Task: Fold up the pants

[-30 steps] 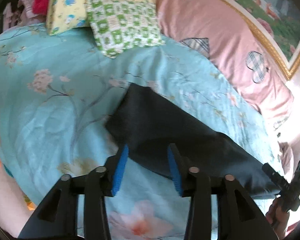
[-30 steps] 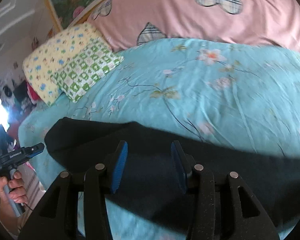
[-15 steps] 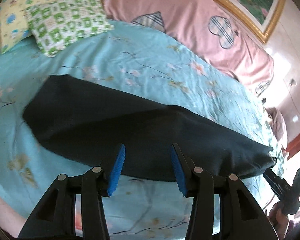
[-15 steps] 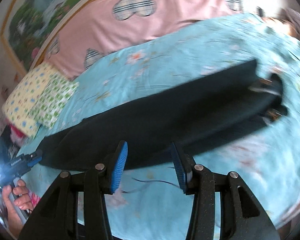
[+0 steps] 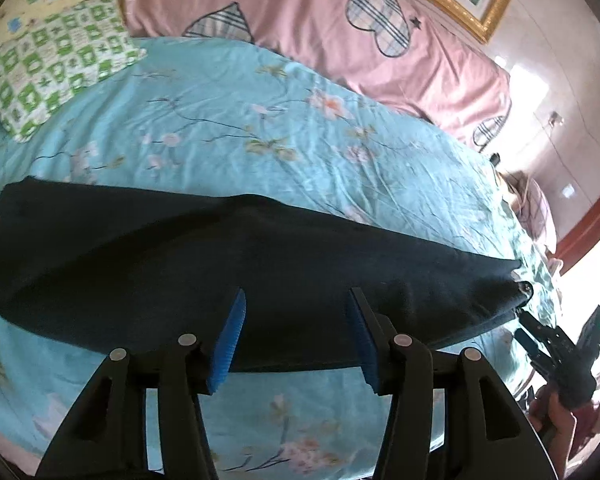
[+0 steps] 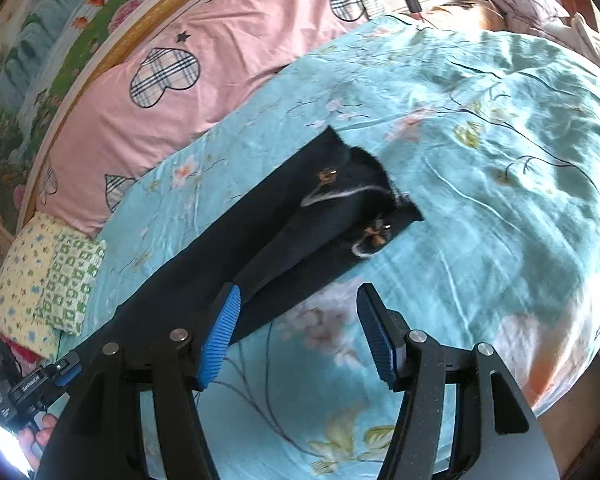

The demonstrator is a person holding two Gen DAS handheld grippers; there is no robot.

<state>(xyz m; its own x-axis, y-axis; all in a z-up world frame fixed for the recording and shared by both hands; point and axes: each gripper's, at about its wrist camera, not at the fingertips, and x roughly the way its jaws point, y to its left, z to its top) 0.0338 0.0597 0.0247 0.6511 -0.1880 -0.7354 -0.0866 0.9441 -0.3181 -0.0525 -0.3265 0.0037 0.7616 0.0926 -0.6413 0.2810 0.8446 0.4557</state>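
Both views swung, pants [image 5: 228,256] now stretched left-right, waistband right.

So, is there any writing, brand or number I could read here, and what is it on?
White label on the side of the left gripper, whose empty jaws have just been opening: one short word, too small and blurred to read.
Black pants: small brownish tabs at one end, no legible text.
Green-checked pillow, pink heart-patched pillow, floral bed cover: patterns only, no words.
Nothing else carries text.
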